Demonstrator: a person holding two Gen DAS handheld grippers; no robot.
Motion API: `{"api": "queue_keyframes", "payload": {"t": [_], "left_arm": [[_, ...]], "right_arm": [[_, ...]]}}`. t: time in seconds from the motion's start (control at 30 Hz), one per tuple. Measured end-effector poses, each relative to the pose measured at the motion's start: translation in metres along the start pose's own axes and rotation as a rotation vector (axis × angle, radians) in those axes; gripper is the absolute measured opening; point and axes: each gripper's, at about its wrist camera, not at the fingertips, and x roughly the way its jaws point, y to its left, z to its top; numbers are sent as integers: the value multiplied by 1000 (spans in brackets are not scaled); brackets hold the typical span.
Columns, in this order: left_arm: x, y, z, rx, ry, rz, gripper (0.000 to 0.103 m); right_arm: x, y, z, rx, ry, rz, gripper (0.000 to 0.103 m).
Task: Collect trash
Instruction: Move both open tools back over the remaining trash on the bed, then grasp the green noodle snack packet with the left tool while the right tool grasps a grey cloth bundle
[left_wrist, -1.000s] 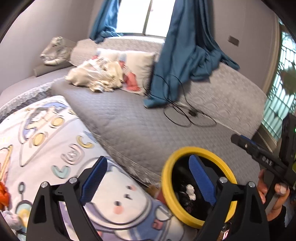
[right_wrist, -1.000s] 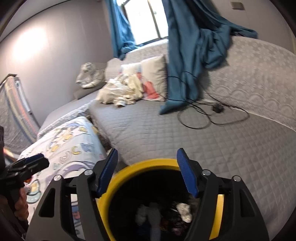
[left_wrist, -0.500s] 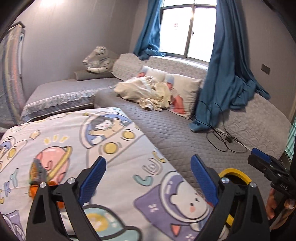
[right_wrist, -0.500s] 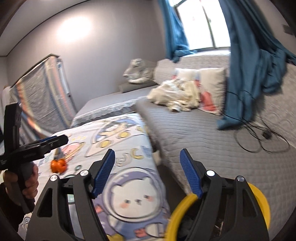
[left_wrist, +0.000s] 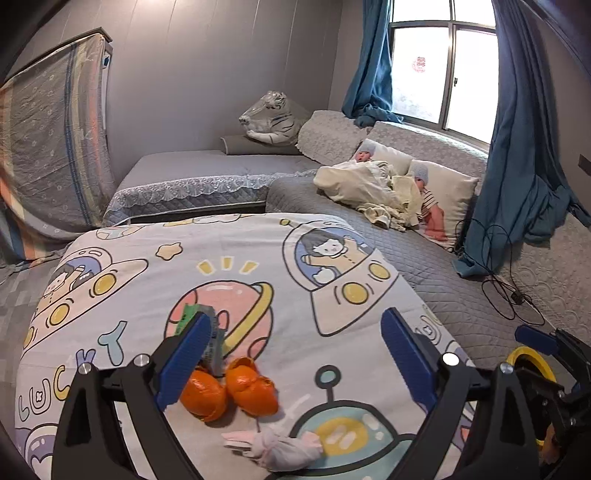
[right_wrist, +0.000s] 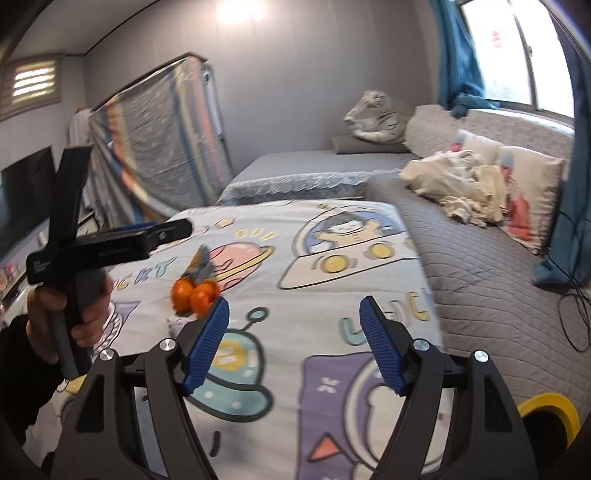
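Both hand-held grippers, left (left_wrist: 295, 350) and right (right_wrist: 293, 332), gape wide and empty above orange peels (left_wrist: 229, 393).

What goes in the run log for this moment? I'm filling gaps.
left gripper: open, empty | right gripper: open, empty | orange peels, tissue: on bedspread | bin: right

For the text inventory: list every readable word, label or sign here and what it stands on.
"LUCKY": pastel letters printed on the cartoon space bedsheet.
Red round sticker on the window pane: too blurred to read.
White lettering on the black left gripper's body: too small to read.
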Motion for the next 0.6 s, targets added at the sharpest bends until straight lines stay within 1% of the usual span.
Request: {"api": "queue_keyframes", "payload": {"t": [0.17, 0.33, 0.43, 0.6], "left_arm": [[16, 38, -7, -42, 32, 45, 90], [34, 67, -19, -78, 81, 69, 90], [45, 79, -25, -83, 112, 85, 90], [65, 92, -31, -103, 155, 86, 90]], "right_arm": [[43, 44, -6, -80, 83, 85, 69], [80, 73, -13, -135, 169, 145, 69], [96, 85, -16, -164, 207, 171, 69], [118, 95, -24, -185, 262, 190, 69]]}}
